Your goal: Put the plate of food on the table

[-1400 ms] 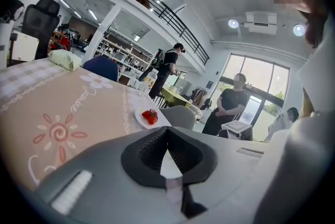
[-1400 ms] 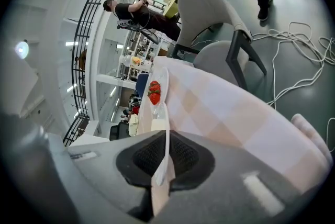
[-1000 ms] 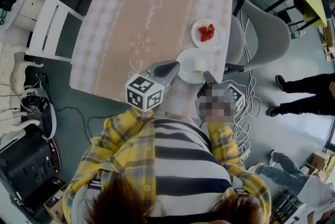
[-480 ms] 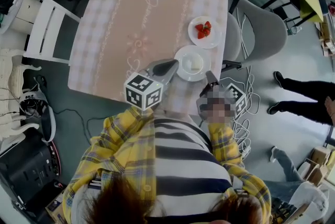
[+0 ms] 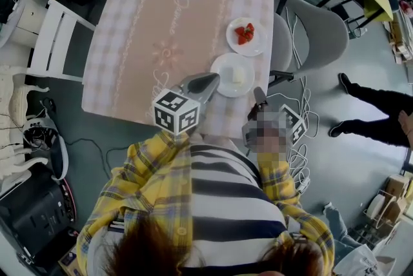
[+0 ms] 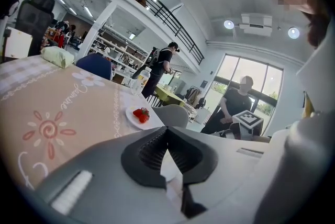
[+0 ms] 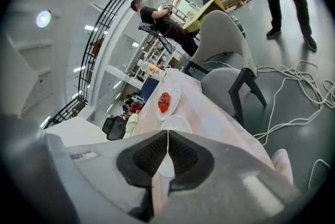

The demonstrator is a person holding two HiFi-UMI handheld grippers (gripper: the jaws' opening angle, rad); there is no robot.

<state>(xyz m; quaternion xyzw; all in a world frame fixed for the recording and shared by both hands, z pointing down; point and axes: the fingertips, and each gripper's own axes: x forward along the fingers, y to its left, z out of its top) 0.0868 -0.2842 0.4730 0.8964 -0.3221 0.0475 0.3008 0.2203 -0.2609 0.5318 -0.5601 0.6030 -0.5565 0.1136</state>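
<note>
Head view: barely anything has changed over the last second. The whole picture has drifted a bit, but the left gripper (image 5: pixel 210 79) and right gripper (image 5: pixel 258 96) sit the same relative to the plate of pale food (image 5: pixel 222 77). That plate already rests on the table (image 5: pixel 129 55) near its right edge, just beside the strawberry plate (image 5: pixel 255 46), so I'd say the task looks done, or there's another plate to fetch.

Left gripper view: the jaws are closed tip to tip with nothing between them. The strawberry plate (image 6: pixel 131 114) and a bottle (image 6: pixel 137 81) sit further along the table.

Right gripper view: these jaws are pressed together too, and empty. Both plates lie just past them. A grey chair (image 7: pixel 225 34) and loose cables (image 7: pixel 293 92) crowd the table's right side.
</note>
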